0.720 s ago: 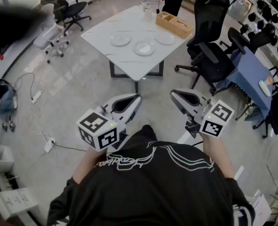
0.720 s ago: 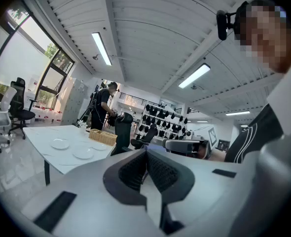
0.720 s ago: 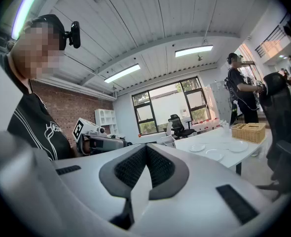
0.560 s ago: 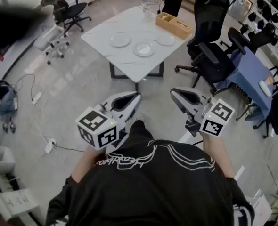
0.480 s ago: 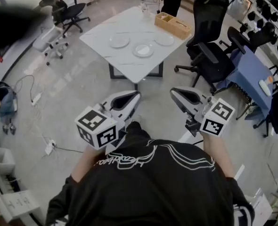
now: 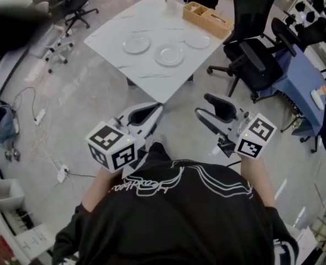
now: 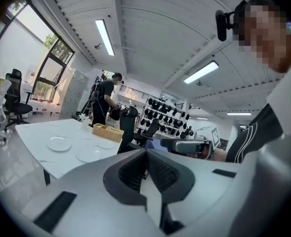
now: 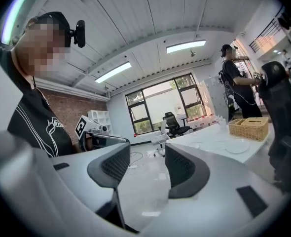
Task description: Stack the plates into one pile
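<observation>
The person wears a black top printed with white looping lines; just ahead of it, the left gripper and right gripper are pale grey, each bearing a black-and-white marker cube.

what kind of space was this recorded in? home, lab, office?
Most likely an open-plan office or robotics lab, not a home: a black swivel office chair beside a white marble-look table, a wall rack of black gear, and a cabled white power strip.
</observation>
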`<state>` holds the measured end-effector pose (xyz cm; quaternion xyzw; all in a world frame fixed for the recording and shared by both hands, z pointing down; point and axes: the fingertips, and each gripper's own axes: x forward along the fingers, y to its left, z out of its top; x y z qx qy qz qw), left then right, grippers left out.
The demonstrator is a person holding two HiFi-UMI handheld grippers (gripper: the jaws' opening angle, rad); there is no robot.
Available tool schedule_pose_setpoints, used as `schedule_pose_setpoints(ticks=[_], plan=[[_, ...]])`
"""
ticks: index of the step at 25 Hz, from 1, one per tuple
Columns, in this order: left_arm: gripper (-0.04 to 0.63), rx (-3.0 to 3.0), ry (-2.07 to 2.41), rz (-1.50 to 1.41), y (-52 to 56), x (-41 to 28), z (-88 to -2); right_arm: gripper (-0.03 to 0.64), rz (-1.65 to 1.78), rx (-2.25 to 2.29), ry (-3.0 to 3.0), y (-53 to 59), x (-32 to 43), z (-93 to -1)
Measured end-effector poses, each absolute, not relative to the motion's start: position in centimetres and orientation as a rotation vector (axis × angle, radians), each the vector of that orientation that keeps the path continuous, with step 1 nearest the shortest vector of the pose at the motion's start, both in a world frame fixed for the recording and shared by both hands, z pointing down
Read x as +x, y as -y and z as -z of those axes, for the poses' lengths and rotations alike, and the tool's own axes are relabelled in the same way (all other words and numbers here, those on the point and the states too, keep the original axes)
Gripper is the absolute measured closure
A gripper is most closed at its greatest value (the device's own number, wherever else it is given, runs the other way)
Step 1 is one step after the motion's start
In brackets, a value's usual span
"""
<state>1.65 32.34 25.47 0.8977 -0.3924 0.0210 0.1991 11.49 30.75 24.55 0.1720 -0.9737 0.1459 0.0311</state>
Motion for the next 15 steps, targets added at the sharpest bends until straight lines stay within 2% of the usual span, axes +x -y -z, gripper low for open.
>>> schedule_pose_setpoints(ticks=[3, 6, 15], plan=[[0.571, 2.492, 1.066, -0.09, -28.4, 0.1, -26.5, 0.34, -0.461, 0.572, 2.972, -27.1, 9.9, -25.7], [0.57, 2.487, 1.046, -0.121, -24.5, -1.4, -27.3, 0.314, -0.467, 0.606, 2.953, -23.3, 8.6, -26.7], [0.57, 2.482, 0.963, -0.235, -15.0, -6.5, -30.7, 0.293, -0.507, 0.801, 2.847, -14.1, 4.8, -29.6]])
